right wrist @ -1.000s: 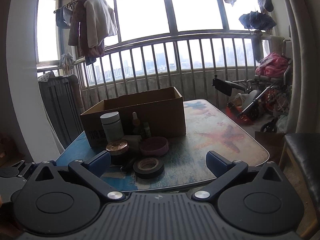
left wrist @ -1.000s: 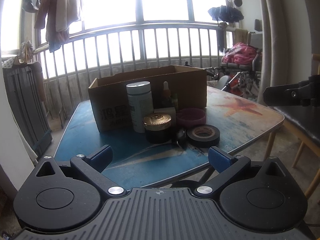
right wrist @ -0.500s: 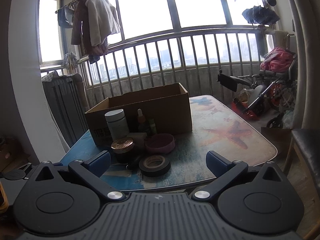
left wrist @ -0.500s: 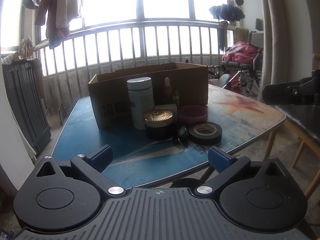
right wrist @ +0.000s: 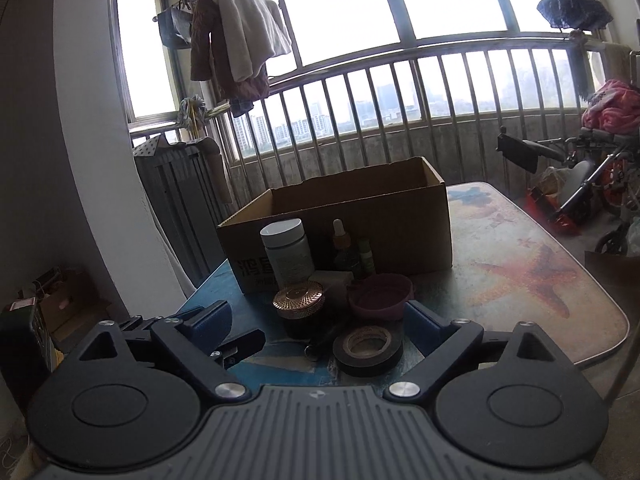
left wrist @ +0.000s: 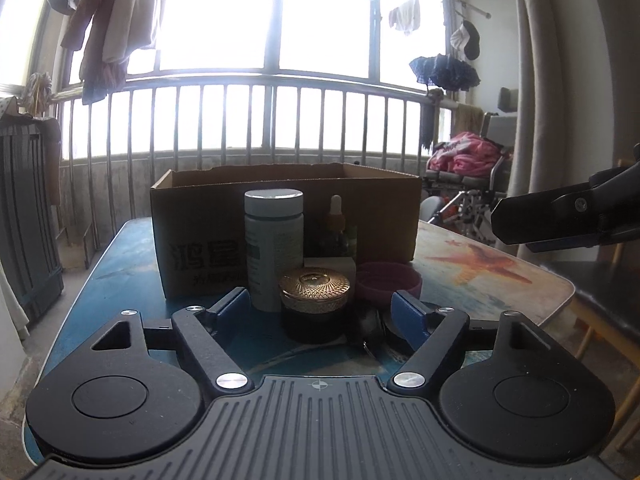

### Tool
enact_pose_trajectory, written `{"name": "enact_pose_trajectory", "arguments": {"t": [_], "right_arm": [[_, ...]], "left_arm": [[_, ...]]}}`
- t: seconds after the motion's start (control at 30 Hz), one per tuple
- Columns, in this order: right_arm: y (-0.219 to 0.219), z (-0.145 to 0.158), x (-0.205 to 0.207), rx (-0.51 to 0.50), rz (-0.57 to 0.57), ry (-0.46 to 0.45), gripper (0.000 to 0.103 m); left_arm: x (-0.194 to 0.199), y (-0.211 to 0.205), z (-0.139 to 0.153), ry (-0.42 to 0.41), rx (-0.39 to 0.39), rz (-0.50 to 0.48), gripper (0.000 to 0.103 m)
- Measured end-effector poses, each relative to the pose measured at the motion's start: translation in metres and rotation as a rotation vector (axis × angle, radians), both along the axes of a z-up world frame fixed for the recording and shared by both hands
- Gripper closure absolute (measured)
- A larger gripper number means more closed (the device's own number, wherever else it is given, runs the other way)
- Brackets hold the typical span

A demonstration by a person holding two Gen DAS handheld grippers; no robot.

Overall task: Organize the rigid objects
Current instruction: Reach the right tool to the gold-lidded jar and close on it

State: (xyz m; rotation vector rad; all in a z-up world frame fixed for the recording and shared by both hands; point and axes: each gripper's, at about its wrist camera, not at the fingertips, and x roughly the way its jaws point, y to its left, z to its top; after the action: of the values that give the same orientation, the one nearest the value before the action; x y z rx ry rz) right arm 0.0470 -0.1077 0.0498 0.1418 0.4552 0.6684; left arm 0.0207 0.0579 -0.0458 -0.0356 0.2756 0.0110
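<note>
An open cardboard box (left wrist: 288, 216) (right wrist: 360, 224) stands on the blue patterned table (left wrist: 492, 276). In front of it stand a white jar (left wrist: 274, 248) (right wrist: 286, 254), a dropper bottle (left wrist: 336, 224) (right wrist: 340, 246), a dark jar with a gold lid (left wrist: 314, 304) (right wrist: 299, 308), a pink bowl (left wrist: 388, 284) (right wrist: 380, 296) and a roll of black tape (right wrist: 368, 350). My left gripper (left wrist: 324, 312) is open, its fingers either side of the gold-lid jar. My right gripper (right wrist: 316, 324) is open just before the tape and bowl.
My right gripper shows at the left wrist view's right edge (left wrist: 568, 216). A balcony railing (right wrist: 400, 100) runs behind the table. A wheelchair (right wrist: 580, 184) stands at the right. A dark folded panel (right wrist: 176, 200) leans at the left. Clothes (right wrist: 236, 40) hang above.
Both grippers have moved forward toward the objects. My left gripper's fingers now frame the gold-lid jar. My right gripper has come close over the tape roll.
</note>
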Motion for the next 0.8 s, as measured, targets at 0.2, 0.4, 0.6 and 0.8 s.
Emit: {"name": "enact_pose_trajectory", "arguments": {"t": [0.2,0.4,0.6,0.8], "right_arm": [[0.026,-0.015,0.063,0.022,0.084,0.151,0.035],[0.042,-0.025,0.089,-0.012,0.128,0.169,0.035],[0.046,-0.034,0.101,0.005,0.154,0.194,0.035],[0.051,-0.026,0.090,-0.006,0.194,0.174,0.035]], "left_arm": [[0.035,0.005,-0.013,0.052,-0.007,0.009,0.022],[0.064,0.010,-0.021,0.117,-0.051,-0.018,0.032],[0.061,0.019,-0.021,0.156,-0.077,-0.035,0.047],[0.034,0.029,-0.019,0.175,-0.055,-0.054,0.047]]}}
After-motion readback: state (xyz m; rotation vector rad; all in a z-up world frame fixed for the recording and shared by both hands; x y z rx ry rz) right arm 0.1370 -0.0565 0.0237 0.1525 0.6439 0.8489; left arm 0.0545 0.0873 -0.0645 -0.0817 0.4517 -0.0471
